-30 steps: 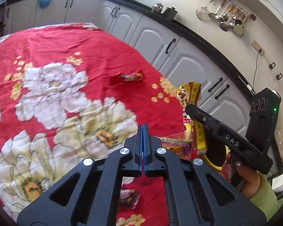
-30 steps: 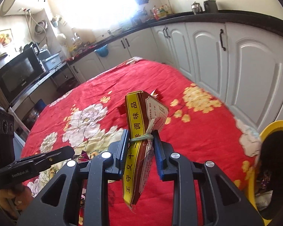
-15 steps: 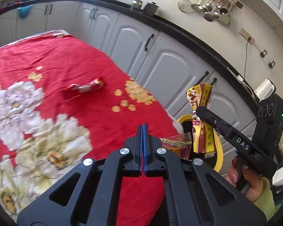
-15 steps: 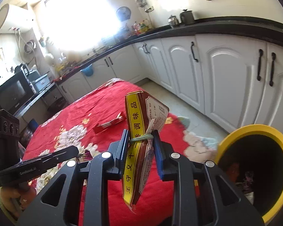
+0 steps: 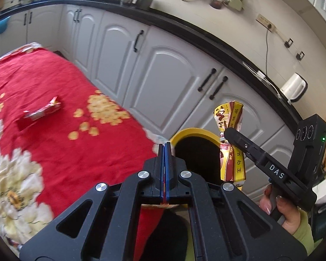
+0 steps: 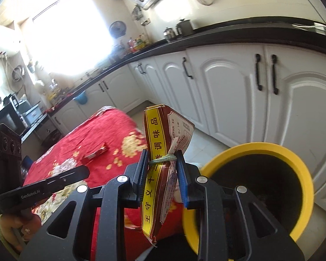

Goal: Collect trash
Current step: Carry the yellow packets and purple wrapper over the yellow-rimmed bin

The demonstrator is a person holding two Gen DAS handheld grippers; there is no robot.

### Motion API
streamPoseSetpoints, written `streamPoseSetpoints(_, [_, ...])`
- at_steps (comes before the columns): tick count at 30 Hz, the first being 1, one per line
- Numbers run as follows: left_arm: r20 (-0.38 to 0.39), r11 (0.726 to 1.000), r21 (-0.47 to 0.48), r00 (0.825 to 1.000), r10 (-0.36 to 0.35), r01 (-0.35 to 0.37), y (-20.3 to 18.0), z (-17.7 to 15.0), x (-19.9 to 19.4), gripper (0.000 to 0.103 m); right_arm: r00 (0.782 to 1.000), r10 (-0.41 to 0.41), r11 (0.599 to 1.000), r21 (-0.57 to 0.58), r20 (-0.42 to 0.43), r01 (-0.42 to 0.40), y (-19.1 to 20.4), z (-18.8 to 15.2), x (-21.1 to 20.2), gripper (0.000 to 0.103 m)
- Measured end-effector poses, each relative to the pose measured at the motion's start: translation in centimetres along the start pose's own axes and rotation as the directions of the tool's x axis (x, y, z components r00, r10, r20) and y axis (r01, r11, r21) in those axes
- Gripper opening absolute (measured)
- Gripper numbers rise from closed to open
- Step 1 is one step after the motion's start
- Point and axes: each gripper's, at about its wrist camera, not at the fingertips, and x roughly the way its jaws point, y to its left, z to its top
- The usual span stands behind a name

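Observation:
My right gripper (image 6: 163,158) is shut on a brown and yellow seasoning packet (image 6: 160,169) tied with a green band, held upright just left of the yellow-rimmed trash bin (image 6: 271,150). In the left wrist view the packet (image 5: 230,143) hangs over the bin (image 5: 195,131). My left gripper (image 5: 165,148) is shut, its tips at the bin's near rim; a scrap of wrapper (image 5: 160,204) shows under the fingers, held or not I cannot tell. A red wrapper (image 5: 42,112) lies on the red floral tablecloth (image 5: 54,148).
White cabinets (image 5: 163,69) under a black counter run behind the bin. The table edge (image 5: 150,134) lies next to the bin. The floor (image 6: 206,139) shows between the table and the cabinets.
Both grippers have swung right, from above the table to the yellow bin beside it. The transparent wrapper beside the left fingers is no longer in sight. The right gripper still holds the packet.

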Motion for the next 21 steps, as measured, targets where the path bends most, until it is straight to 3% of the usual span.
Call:
streamPoseSetpoints(7, [-0.058,0.999,-0.031,0.998,0.016,-0.018,0.2,-1.0,1.7,0.0,0.999,-0.033,0.999,0.044,0.015,0.032,-2.9,-0.6,-1.4,0.025])
streamPoseSetpoints(9, [-0.07,0.999,-0.036,0.997,0.024,-0.026,0.7,-1.5,1.8,0.005,0.999,-0.036,0.998,0.053,0.015,0.035,-3.3,-0.8,-1.5,0.025])
streamPoseSetpoints(11, [-0.098,0.999,-0.026,0.994,0.042,-0.045,1.1,-2.3,2.2,0.029,0.999,-0.038,0.998,0.06,0.016,0.036,-3.8,-1.0,-1.6,0.025])
streamPoseSetpoints(12, [-0.115,0.999,-0.025,0.993,0.041,-0.044,1.1,-2.8,2.5,0.033,0.999,-0.039,0.997,0.063,0.016,0.038,-3.8,-1.0,-1.6,0.025])
streamPoseSetpoints(21, [-0.193,0.997,-0.028,0.979,0.064,-0.071,1.2,-5.7,5.5,0.038,0.998,-0.049,0.996,0.071,0.033,0.046,-4.2,-0.7,-2.4,0.025])
